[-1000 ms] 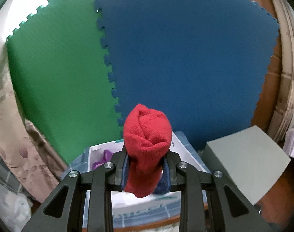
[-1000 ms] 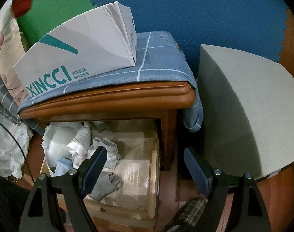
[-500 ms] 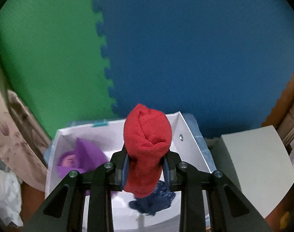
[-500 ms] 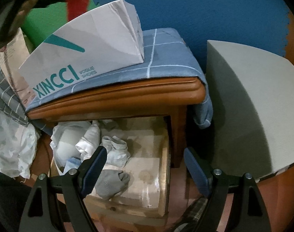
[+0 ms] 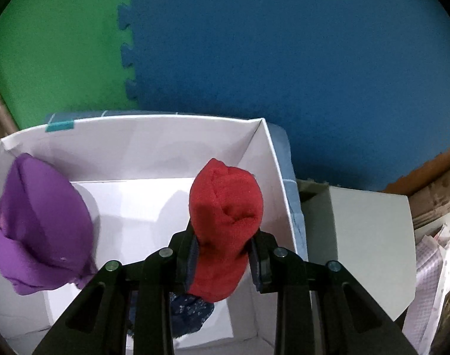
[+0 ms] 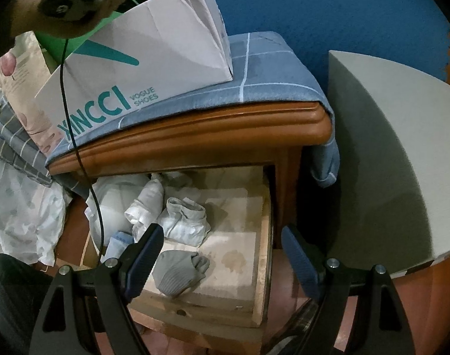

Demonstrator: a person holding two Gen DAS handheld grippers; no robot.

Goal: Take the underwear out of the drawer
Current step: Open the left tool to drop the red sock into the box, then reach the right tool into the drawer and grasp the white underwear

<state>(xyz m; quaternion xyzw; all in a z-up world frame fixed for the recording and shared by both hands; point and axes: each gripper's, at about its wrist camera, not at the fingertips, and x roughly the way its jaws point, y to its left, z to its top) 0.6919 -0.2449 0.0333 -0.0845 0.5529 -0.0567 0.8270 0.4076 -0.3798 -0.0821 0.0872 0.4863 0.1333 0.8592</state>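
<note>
Left gripper (image 5: 225,254) clamps a red roll (image 5: 225,224) of underwear, pads pressing both sides. Roll stands lengthwise along the fingers, rounded end toward frame top, lower end hanging past the pads at lower centre. It sits over the right half of the white box (image 5: 154,136), clear of the floor. Purple cloth (image 5: 41,230) fills the box's left side; dark blue patterned cloth (image 5: 189,313) lies under the gripper.

Right gripper (image 6: 222,254) jaws wide apart, nothing between them, above the open drawer (image 6: 263,236). Grey bundle (image 6: 177,272) lies near the drawer front, white bundles (image 6: 183,219) behind it. Box stands on the blue-clothed nightstand (image 6: 195,136), frame upper left.
</note>
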